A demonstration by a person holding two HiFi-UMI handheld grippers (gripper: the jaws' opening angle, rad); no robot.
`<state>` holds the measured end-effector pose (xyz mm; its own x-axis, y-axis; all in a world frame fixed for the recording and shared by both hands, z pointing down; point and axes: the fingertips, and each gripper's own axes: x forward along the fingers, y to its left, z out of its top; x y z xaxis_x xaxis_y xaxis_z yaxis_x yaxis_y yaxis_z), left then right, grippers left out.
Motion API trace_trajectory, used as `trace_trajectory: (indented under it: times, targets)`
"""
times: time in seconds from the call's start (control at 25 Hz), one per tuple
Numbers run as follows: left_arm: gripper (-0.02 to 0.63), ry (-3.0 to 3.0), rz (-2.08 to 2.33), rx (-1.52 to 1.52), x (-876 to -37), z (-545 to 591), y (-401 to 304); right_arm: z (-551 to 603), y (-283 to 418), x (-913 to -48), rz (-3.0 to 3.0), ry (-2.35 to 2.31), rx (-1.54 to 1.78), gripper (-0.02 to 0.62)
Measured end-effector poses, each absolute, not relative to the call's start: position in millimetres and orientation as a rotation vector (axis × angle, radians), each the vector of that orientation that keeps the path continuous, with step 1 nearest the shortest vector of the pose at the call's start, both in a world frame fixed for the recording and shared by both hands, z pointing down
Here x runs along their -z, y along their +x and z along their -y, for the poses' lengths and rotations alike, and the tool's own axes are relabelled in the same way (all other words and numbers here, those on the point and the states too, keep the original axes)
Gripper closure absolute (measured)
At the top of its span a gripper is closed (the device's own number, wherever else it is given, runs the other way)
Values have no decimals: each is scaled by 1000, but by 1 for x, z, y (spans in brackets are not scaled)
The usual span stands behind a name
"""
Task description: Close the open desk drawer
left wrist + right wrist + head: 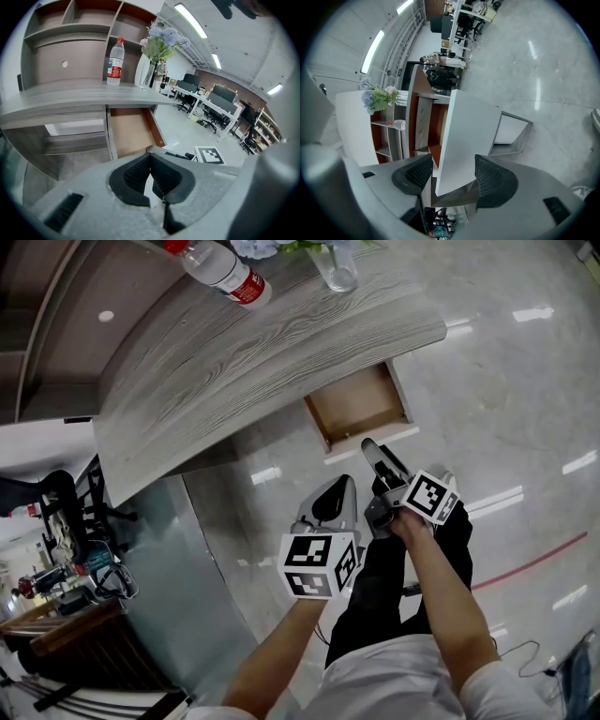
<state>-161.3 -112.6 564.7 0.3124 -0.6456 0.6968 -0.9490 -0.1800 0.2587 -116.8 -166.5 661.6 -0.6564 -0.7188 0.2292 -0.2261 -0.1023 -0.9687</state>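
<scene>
Open drawer (356,407) sits at centre of the head view, pulled out from under the near edge of the grey wood-grain desk (253,362). Its brown floor looks bare, and the white front panel faces the person. In the left gripper view the same drawer (129,133) shows at centre, just below the desk edge. Water bottle (228,276) and glass vase (337,268) stand on the desk at upper centre, well apart from the drawer. Left gripper (336,491) is low centre with its jaws together and nothing between them, pads meeting at the tip (150,157). Right gripper (375,460) is just below the drawer front, jaws standing wide apart (453,161). The white front (468,136) shows beyond the gap, and I can't see either pad touching it. Handling, by judgement: a rigid box on runners, likely light as it looks empty, should slide straight in with little effort. No grasp needed. Press flat on the white front near its middle, since an off-centre push may rack it. Panel looks smooth, so a jaw tip could skid; push squarely.
</scene>
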Motion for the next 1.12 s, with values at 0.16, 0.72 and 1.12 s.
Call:
trace_trajectory:
  times: [0.16,0.72,1.12]
  targets:
    - [604,1905,1411,-589,-567,108,-162,170,-118,-664,-1778,-1018,1817,350]
    - [604,1935,1397,-588,-560,108,-158,172,-115,-665,-1652,-1014,1879,416]
    - [604,1951,1413,-558,-546,118,-161,168,-111,-648,-1634,-1071,1893,420]
